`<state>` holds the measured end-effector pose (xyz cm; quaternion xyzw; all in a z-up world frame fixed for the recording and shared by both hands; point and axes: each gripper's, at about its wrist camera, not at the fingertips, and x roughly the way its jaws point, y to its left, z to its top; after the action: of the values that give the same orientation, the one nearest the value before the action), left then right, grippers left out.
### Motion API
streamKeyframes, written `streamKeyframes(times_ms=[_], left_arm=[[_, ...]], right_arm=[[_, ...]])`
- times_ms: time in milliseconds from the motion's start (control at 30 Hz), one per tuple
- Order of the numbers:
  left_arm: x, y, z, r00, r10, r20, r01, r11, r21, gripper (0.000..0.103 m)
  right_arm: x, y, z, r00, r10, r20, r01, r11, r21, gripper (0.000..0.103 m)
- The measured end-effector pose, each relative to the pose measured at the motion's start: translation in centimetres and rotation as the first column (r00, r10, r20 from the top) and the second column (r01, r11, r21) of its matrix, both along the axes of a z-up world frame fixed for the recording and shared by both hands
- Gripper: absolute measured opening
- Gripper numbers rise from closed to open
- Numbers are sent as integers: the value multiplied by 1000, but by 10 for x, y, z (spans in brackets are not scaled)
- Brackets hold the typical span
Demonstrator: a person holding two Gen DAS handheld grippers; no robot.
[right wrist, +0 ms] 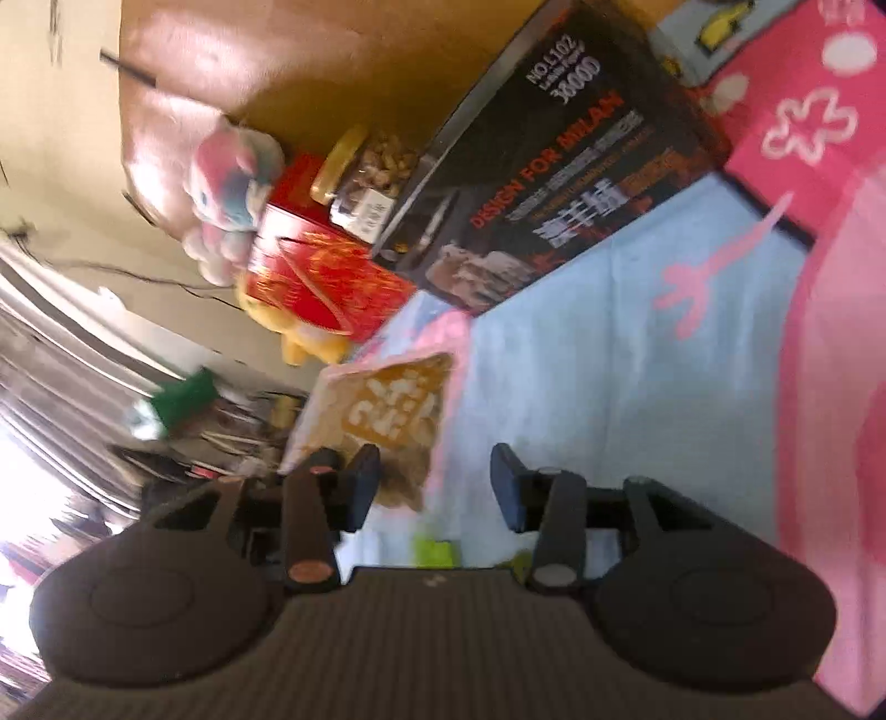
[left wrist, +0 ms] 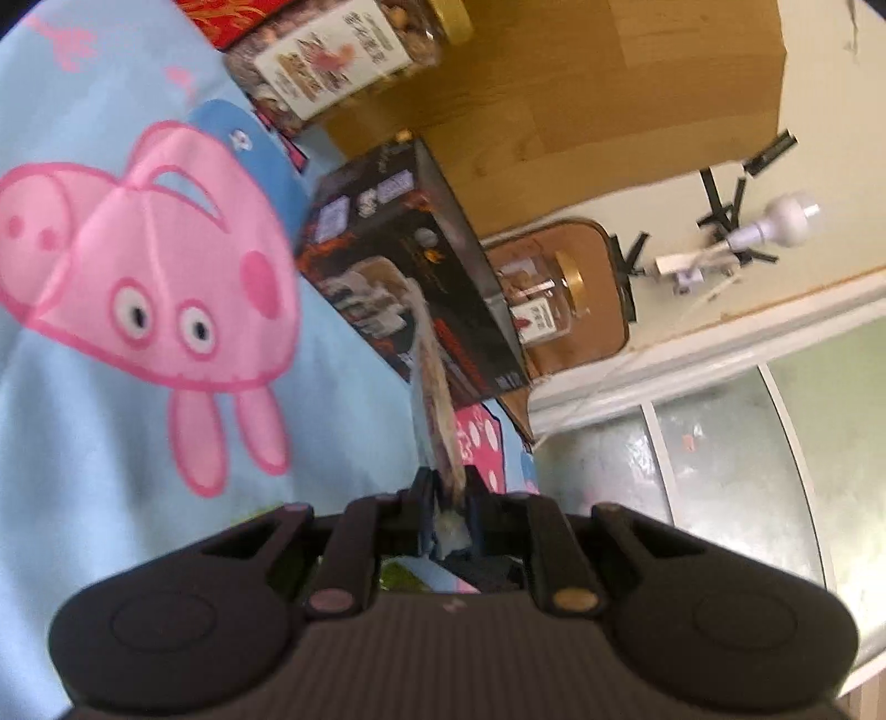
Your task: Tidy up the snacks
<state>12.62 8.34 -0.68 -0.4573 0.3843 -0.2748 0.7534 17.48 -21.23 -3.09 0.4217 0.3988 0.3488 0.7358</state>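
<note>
My left gripper (left wrist: 448, 487) is shut on a thin flat snack packet (left wrist: 434, 399), seen edge-on and pointing toward a black box (left wrist: 410, 266) that lies on the blue cartoon-print cloth (left wrist: 111, 443). A clear jar of nuts with a gold lid (left wrist: 338, 50) lies behind the box. My right gripper (right wrist: 434, 482) is open and empty above the cloth (right wrist: 609, 360). A pink-and-yellow snack bag (right wrist: 387, 410) lies just beyond its left finger (right wrist: 362, 482). The black box (right wrist: 559, 171), a red box (right wrist: 326, 271) and the nut jar (right wrist: 365, 171) lie further off.
A second gold-lidded jar (left wrist: 548, 299) stands on a brown surface past the black box. A wooden headboard (left wrist: 581, 83) rises behind. Plush toys (right wrist: 232, 188) sit by the red box. A window (left wrist: 747, 443) and a cluttered area (right wrist: 221, 443) lie beyond the cloth's edge.
</note>
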Motion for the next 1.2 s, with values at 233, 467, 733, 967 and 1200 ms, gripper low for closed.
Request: streamKeyframes(times_ms=[233, 467, 733, 967, 1200], left_arm=[[23, -21, 49, 993, -44, 109, 30, 991, 130, 12], [89, -60, 95, 979, -74, 189, 8, 945, 326, 21], [151, -116, 84, 985, -108, 136, 24, 862, 507, 36], [152, -134, 72, 988, -95, 119, -5, 765, 645, 62], [121, -126, 97, 979, -67, 191, -89, 705, 704, 72]], right_arm=[[-1, -12, 47, 987, -51, 153, 56, 998, -25, 20], [42, -13, 96, 938, -131, 320, 186, 971, -148, 20], [94, -31, 87, 921, -154, 358, 276, 907, -319, 20], [97, -27, 78, 883, -126, 452, 356, 808, -469, 28], [76, -33, 85, 827, -161, 539, 453, 759, -467, 34]])
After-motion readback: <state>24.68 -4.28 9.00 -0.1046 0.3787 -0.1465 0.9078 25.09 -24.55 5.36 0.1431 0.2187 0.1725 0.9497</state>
